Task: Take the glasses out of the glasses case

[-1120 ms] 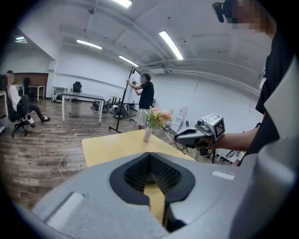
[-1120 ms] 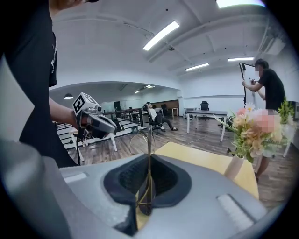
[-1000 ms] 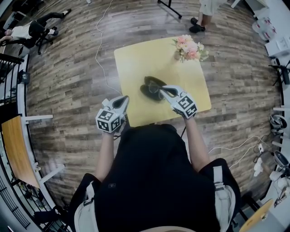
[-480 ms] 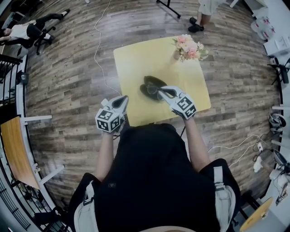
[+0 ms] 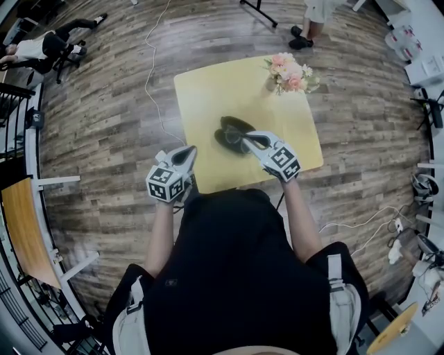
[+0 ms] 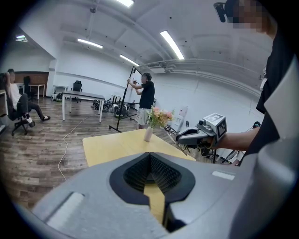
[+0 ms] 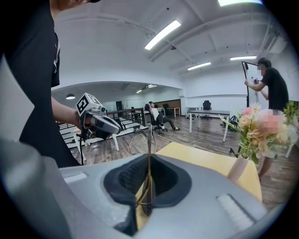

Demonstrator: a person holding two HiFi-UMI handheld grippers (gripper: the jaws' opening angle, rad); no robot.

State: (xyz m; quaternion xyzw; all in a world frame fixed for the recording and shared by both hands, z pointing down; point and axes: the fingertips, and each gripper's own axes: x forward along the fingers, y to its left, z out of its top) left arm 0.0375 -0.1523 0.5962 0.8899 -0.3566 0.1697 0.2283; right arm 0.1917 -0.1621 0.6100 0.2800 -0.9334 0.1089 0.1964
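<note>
An open dark glasses case (image 5: pixel 232 133) lies in the middle of the yellow table (image 5: pixel 208 90). Just right of the case, my right gripper (image 5: pixel 251 139) is shut on thin wire-framed glasses (image 7: pixel 136 138). In the right gripper view one temple stands up between the pads of that right gripper (image 7: pixel 149 164), and a lens rim shows beyond them to the left. My left gripper (image 5: pixel 186 154) hangs over the table's near left edge, apart from the case. In its own view the left gripper (image 6: pixel 150 161) has its jaws together with nothing in them.
A white vase of pink flowers (image 5: pixel 288 74) stands at the table's far right corner. A person (image 5: pixel 312 21) stands beyond the table beside a black stand. A white cable (image 5: pixel 152 83) runs along the wooden floor to the left.
</note>
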